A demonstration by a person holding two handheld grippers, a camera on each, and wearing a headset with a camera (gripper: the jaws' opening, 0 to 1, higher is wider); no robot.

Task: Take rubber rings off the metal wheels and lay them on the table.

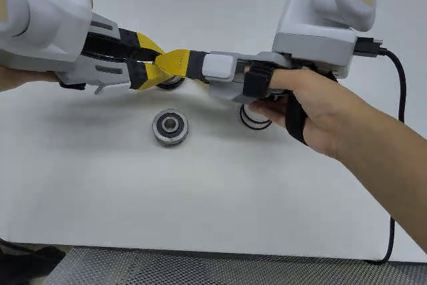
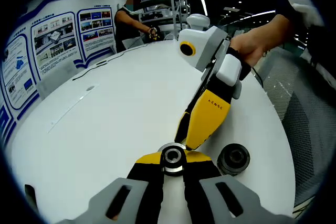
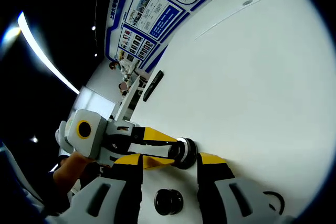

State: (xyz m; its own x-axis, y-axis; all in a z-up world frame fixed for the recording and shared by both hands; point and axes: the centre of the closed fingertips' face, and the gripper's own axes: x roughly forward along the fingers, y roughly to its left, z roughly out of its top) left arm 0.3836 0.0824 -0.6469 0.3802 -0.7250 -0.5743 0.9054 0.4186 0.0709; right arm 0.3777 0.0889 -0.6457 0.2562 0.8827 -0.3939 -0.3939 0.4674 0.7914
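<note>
Our left gripper (image 2: 173, 167) clamps a small round silver metal wheel (image 2: 173, 156) just beyond the loose dark-rimmed metal wheel (image 1: 170, 127) lying on the white table (image 1: 100, 178). Our right gripper (image 3: 171, 160) has its jaws apart, straddling the clamped wheel. We see thin black rubber rings (image 1: 254, 120) lying to the right of the loose wheel.

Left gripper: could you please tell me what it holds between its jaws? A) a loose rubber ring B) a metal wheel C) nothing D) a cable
B: the left gripper is shut on a wheel, its metal hub showing between the jaws; a second wheel lies on the table.
</note>
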